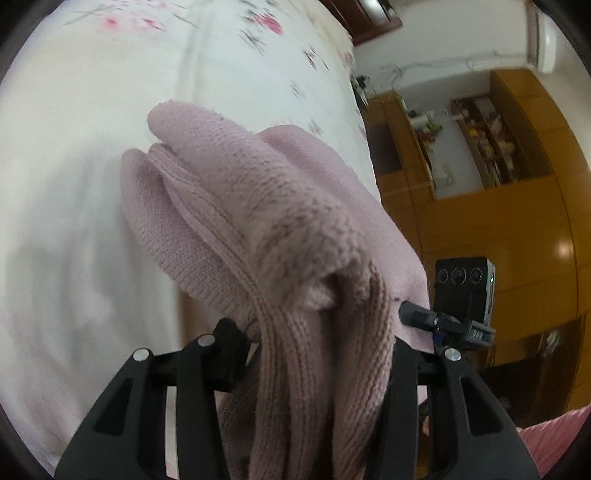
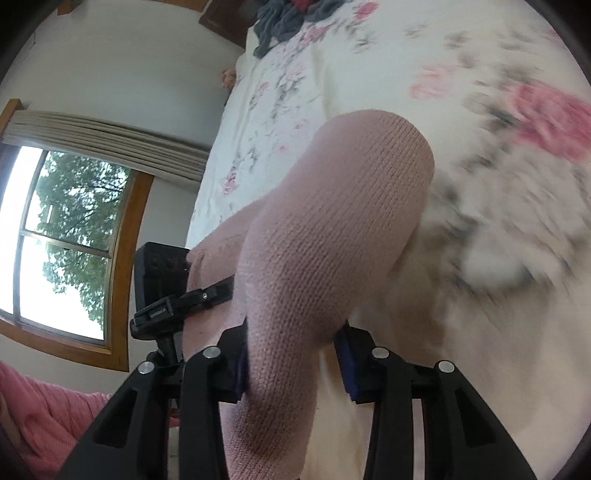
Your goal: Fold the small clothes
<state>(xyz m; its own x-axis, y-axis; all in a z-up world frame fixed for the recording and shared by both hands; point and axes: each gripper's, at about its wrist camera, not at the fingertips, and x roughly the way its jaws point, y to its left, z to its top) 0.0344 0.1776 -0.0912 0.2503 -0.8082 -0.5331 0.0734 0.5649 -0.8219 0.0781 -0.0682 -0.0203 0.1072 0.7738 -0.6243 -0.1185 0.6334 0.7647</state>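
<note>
A: Start with the big thing. What is under all this?

B: The bed, with a white flowered cover, fills the background in both views. The pink knit garment hangs above it, carried between the two tools and not lying flat on the cover.

A: Which way does the garment run from each gripper?

B: From the left gripper it bunches up and forward along the fingers, thick ribbed folds draped over the front. From the right gripper one smooth fold rises ahead in the same manner. I judge the long axis runs from one tool to the other, so neither hand is nearer; each has an end.

A: And their grip?

B: The left one is closed on the knit, cloth packed between its fingers. The right one is also clamped on it, the fold squeezed between the blue pads.

A: What does one view give that the other lacks?

B: The left wrist view shows the layered, doubled edges and the right tool's camera block close by at the garment's far side. The right wrist view shows a pile of grey clothes at the far end of the bed, and a window.

A: So the coming move?

B: Probably lowering it to the cover, both ends level.
</note>
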